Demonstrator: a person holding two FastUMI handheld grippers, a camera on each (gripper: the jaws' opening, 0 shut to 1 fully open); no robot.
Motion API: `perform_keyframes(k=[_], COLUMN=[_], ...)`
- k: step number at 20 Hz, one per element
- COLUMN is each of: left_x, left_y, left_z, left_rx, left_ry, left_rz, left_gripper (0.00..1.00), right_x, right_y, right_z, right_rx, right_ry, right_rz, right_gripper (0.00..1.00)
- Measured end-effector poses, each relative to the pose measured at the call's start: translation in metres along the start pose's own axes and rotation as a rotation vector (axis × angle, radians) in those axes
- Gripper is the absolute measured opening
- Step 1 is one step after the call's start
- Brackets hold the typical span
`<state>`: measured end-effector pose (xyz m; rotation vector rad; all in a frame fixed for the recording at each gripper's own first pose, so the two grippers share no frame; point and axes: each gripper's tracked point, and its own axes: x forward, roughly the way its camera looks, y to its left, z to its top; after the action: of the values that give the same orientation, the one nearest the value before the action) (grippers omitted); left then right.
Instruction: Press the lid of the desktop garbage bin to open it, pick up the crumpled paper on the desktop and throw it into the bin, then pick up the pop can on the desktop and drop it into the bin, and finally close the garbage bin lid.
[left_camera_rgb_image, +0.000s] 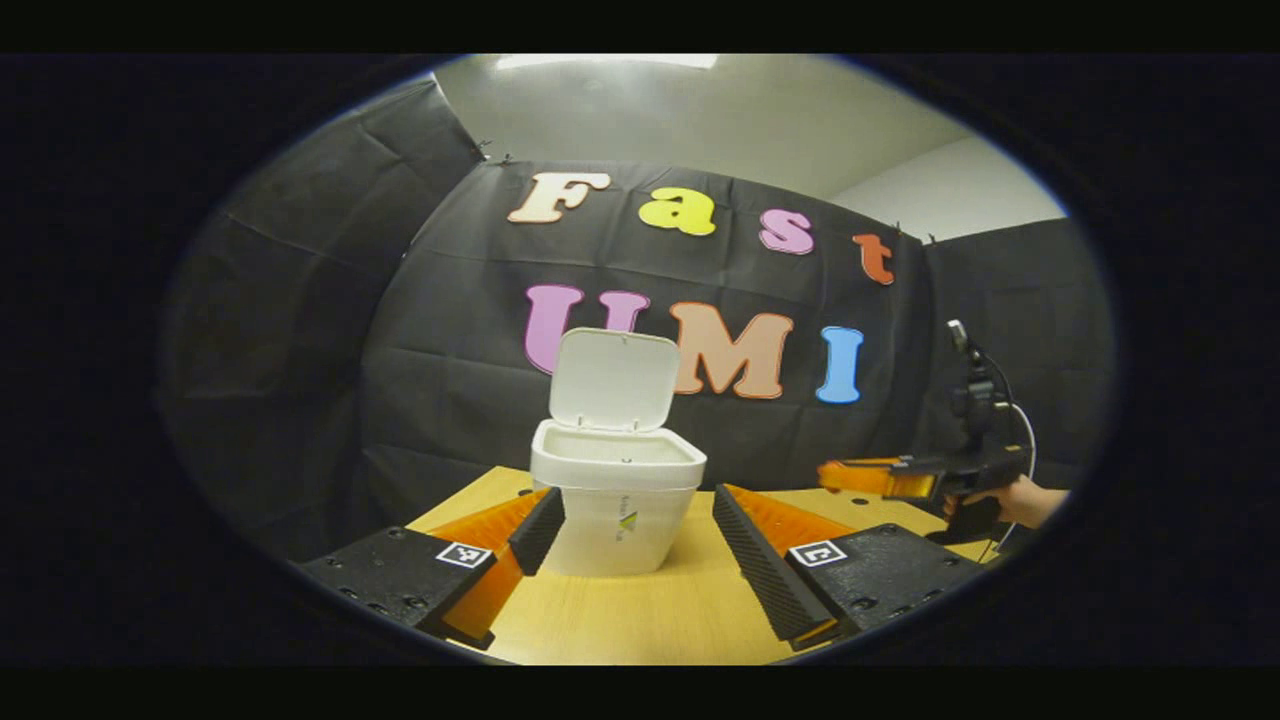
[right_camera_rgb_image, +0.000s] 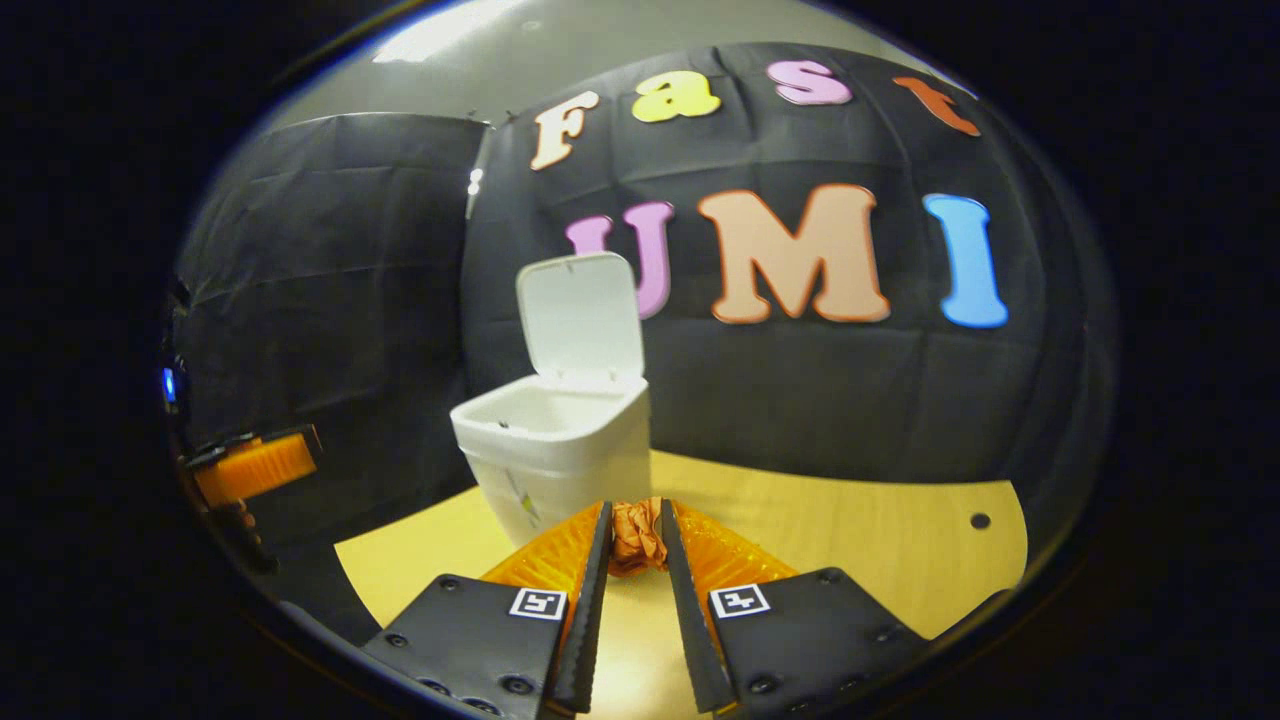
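While the garbage bin (left_camera_rgb_image: 615, 500) stands with its lid (left_camera_rgb_image: 612, 380) raised, crumpled paper (right_camera_rgb_image: 636, 535) is clamped between the right gripper's (right_camera_rgb_image: 634, 540) fingers; the left gripper's (left_camera_rgb_image: 640, 525) fingers are held apart

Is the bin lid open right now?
Open. The lid stands up behind the garbage bin rim in both views, baring the mouth. The right gripper holds the crumpled paper, not yet dropped in.

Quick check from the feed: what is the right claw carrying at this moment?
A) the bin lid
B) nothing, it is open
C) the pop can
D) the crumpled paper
D: in the right gripper view the right claw is pinched on the crumpled paper, near the garbage bin, whose lid stands open.
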<state>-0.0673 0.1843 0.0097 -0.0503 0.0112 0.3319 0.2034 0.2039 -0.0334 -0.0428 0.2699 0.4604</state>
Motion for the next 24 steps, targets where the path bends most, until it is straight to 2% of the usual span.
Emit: perform_keyframes(k=[5,9,11,13,16,17,18,21,24], left_x=[-0.005,-0.005,-0.007,-0.008,-0.006,-0.006,-0.005,0.001,0.017], left_y=[0.046,0.067,0.072,0.074,0.068,0.066,0.062,0.037,-0.006], left_z=[-0.002,-0.003,-0.006,-0.009,-0.011,-0.011,-0.012,-0.011,-0.017], left_rx=[0.013,0.039,0.054,0.066,0.05,0.049,0.053,0.086,0.134], left_ry=[0.014,0.032,0.038,0.047,0.052,0.052,0.051,0.049,0.049], left_rz=[0.039,0.075,0.084,0.089,0.083,0.08,0.073,0.014,-0.089], left_gripper=[0.92,0.92,0.92,0.92,0.92,0.92,0.92,0.92,0.92], right_x=[0.079,0.133,0.152,0.165,0.177,0.176,0.172,0.146,0.098], right_y=[0.05,0.068,0.069,0.068,0.065,0.066,0.064,0.047,0.016], right_z=[0.069,0.068,0.06,0.051,0.033,0.033,0.036,0.047,0.058], right_rx=[-0.11,-0.192,-0.205,-0.22,-0.192,-0.177,-0.171,-0.18,-0.18], right_ry=[-0.096,-0.061,-0.03,0.003,0.05,0.056,0.049,-0.01,-0.068], right_rz=[0.049,0.069,0.052,0.042,0.039,0.045,0.037,0.014,-0.044], right_gripper=[0.38,0.39,0.39,0.5,0.8,0.83,1.0,0.97,0.97])
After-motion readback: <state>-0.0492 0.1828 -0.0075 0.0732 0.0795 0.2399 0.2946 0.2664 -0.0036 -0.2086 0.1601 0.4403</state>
